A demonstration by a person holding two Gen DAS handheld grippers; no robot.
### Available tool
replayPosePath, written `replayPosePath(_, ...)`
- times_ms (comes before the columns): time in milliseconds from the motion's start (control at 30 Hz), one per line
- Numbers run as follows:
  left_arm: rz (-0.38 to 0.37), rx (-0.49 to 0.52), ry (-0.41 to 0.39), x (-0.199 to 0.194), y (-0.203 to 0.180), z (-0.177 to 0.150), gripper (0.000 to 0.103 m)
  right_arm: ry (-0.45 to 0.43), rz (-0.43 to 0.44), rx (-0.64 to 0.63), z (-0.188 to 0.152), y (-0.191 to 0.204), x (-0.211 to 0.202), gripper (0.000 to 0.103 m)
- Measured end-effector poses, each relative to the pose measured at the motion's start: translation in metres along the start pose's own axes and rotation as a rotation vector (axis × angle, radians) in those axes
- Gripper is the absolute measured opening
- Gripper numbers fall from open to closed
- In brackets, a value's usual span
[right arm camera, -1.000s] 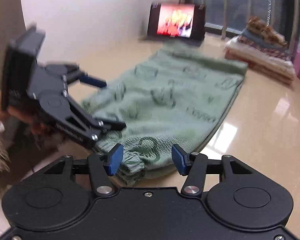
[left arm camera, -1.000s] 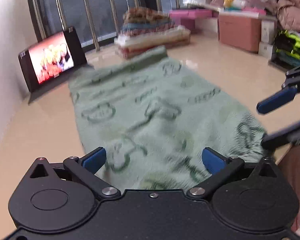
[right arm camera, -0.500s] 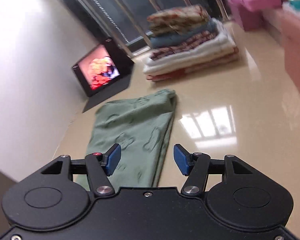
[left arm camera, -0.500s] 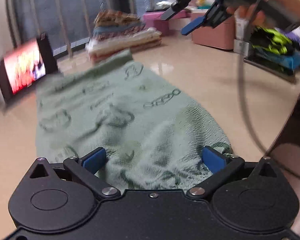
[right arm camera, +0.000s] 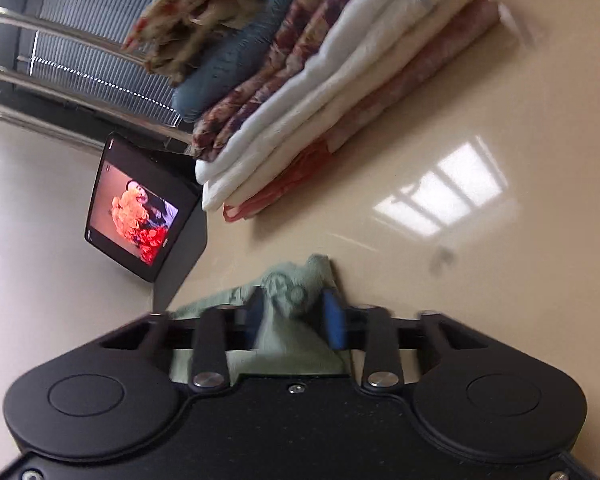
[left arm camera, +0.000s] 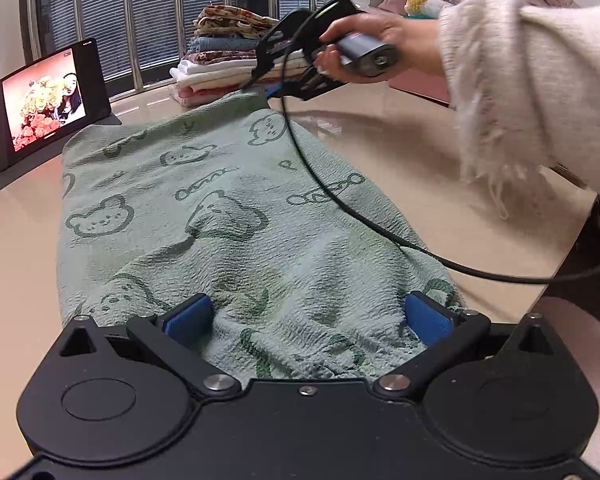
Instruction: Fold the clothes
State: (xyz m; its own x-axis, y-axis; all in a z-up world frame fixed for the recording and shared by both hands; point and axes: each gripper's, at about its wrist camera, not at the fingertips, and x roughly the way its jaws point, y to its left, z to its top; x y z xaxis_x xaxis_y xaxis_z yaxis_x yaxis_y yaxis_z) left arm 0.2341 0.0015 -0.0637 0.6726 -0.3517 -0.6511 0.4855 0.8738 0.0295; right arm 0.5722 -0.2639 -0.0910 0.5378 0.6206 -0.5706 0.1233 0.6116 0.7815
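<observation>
At the far left of the left wrist view, a tablet (left arm camera: 45, 98) was propped on its stand on the desk (left arm camera: 15, 240), its screen lit with a picture of flowers and a face. Just beside it, a green towel (left arm camera: 219, 220) printed with bears was spread lengthwise across the desk, running away from the camera. The left hand-held gripper (left arm camera: 306, 320) was held at the near end of the towel with its blue fingers (left arm camera: 187, 318) spread wide, and the rumpled near edge lay between them without being pinched. Behind the towel's far end, a stack of folded cloths (left arm camera: 227, 56) was seen against the window bars. Further right, the right hand-held gripper (left arm camera: 273, 90) was held over the towel's far right corner by a hand (left arm camera: 376, 38) in a fluffy white sleeve, and a black cable (left arm camera: 340, 204) was trailed from it across the towel.

In the right wrist view, which was tilted and blurred, the tablet (right arm camera: 139, 216) stood at the left. The far corner of the towel (right arm camera: 295, 292) was bunched between the right hand-held gripper's (right arm camera: 293, 318) narrowed blue fingers (right arm camera: 334, 320); whether the cloth was actually clamped could not be told. The stack of folded cloths (right arm camera: 320, 100) lay close beyond it on the desk (right arm camera: 480, 300).
</observation>
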Motion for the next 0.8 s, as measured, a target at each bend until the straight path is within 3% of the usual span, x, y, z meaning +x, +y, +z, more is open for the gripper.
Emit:
replayPosePath(100,0.001,-0.001,-0.001,0.000,-0.001,0.000,0.103,-0.019,-0.020,-0.027,0.006,0.004,0.012,0.004)
replayPosePath(233,0.001,-0.003,-0.004,-0.001,-0.002,-0.001,0.103,-0.073,-0.061,-0.150,0.011,0.021,0.019,0.003)
replayPosePath(300,0.002,-0.003,-0.005,-0.001,-0.002,-0.001,0.103,-0.068,-0.121,-0.248,0.007,0.032,0.025,0.003)
replayPosePath(400,0.002,-0.003,-0.005,-0.002,-0.003,-0.002,0.103,-0.084,-0.195,-0.357,-0.001,0.044,0.032,0.015)
replayPosePath(433,0.002,-0.003,-0.006,-0.002,-0.003,-0.002,0.103,-0.103,-0.196,-0.363,-0.003,0.046,0.029,0.029)
replayPosePath(500,0.003,-0.003,-0.010,-0.002,-0.004,-0.003,0.103,-0.167,-0.173,-0.376,-0.009,0.051,0.017,0.048)
replayPosePath(567,0.004,-0.005,-0.015,-0.002,-0.004,-0.004,0.103,-0.215,-0.174,-0.429,-0.018,0.063,0.001,0.053)
replayPosePath(667,0.012,-0.011,-0.019,-0.003,-0.005,-0.005,0.103,-0.261,-0.249,-0.560,-0.038,0.085,-0.020,0.061)
replayPosePath(800,0.036,-0.021,-0.013,-0.006,-0.008,-0.002,0.103,-0.307,-0.327,-0.707,-0.069,0.106,-0.060,0.081)
